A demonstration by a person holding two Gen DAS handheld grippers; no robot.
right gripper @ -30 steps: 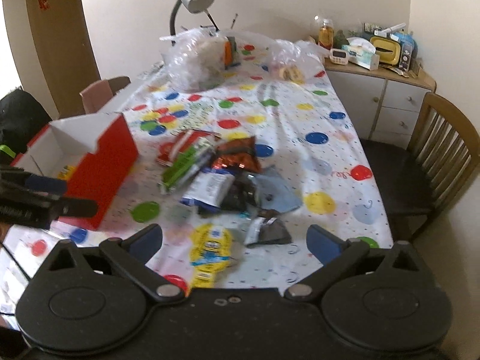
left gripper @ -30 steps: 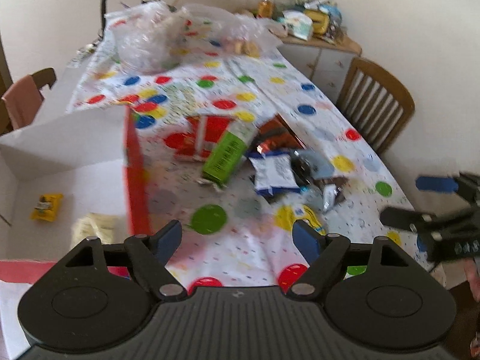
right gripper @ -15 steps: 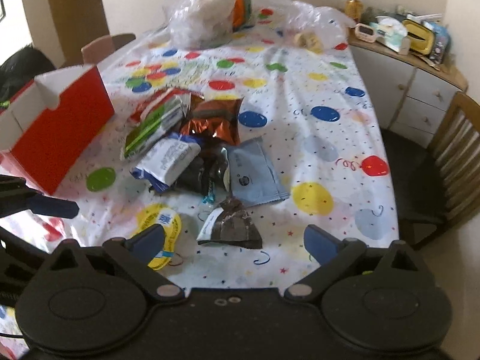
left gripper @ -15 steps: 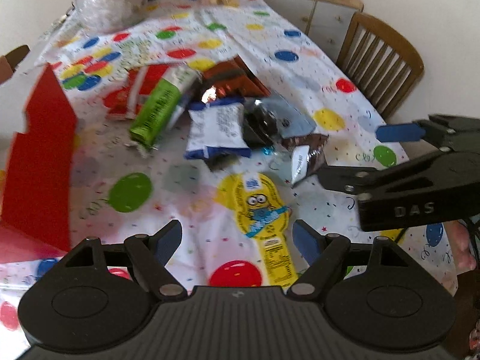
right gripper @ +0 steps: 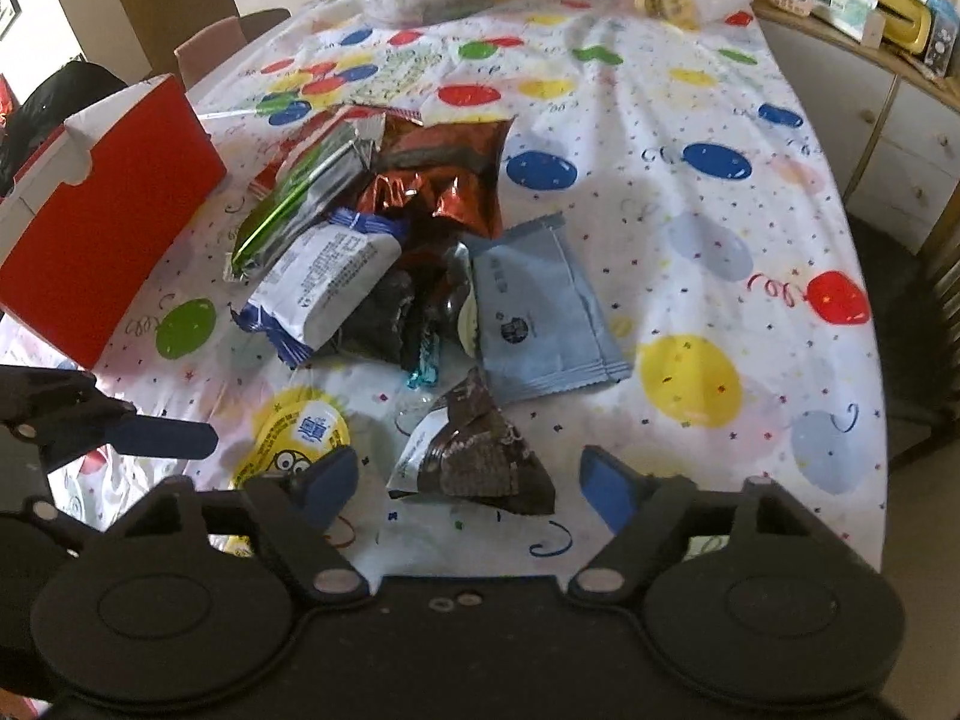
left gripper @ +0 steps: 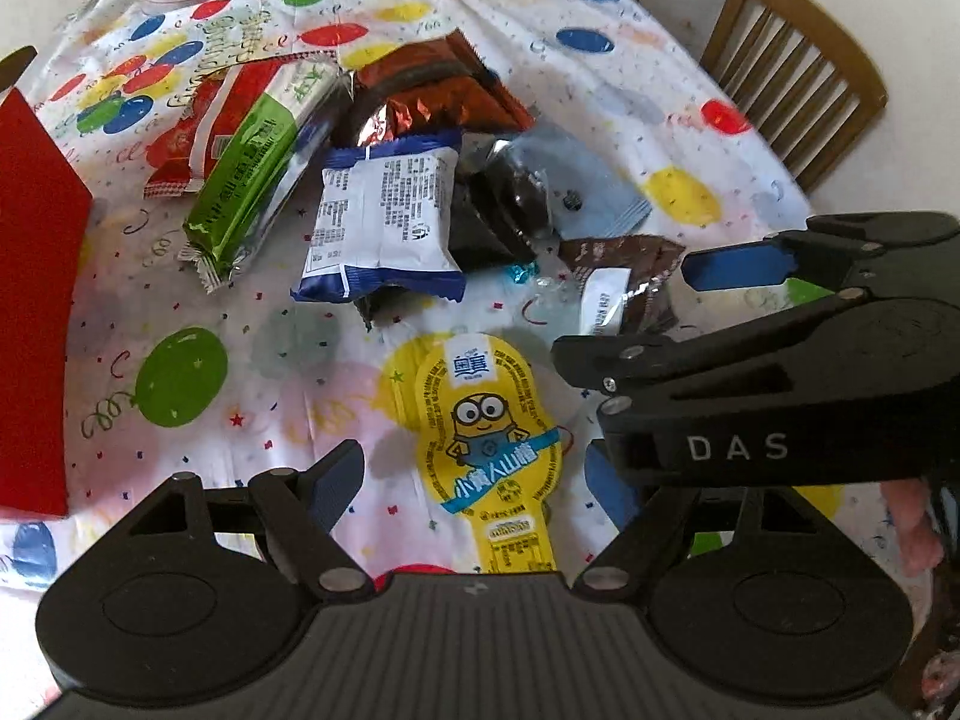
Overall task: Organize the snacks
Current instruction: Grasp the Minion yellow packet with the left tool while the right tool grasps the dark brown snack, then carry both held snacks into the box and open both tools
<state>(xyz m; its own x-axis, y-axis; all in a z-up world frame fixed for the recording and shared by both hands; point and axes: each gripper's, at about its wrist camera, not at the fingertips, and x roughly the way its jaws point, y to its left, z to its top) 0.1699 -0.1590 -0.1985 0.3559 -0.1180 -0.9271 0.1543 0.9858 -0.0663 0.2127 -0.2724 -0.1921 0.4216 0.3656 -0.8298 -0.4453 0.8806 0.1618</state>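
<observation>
Both sets of jaws are held wide and empty. The left gripper (left gripper: pixel 474 480) is poised over the flat yellow cartoon-printed pouch (left gripper: pixel 489 438) — the right gripper (right gripper: pixel 468 489) over the crumpled brown wrapper (right gripper: pixel 480 456). The red cardboard box (right gripper: pixel 102 222) waits at ten o'clock on the desk (right gripper: pixel 690 192).

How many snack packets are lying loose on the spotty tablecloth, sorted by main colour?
Yellow: 1, the cartoon packet
Green: 1, the long bar
Red and white: 1
Copper-brown foil: 1
White and blue: 1
Pale blue: 1
Dark brown: 2, a triangular one and a clear-wrapped one
Total: 8 that I can tell apart, plus a tiny teal sweet.
</observation>
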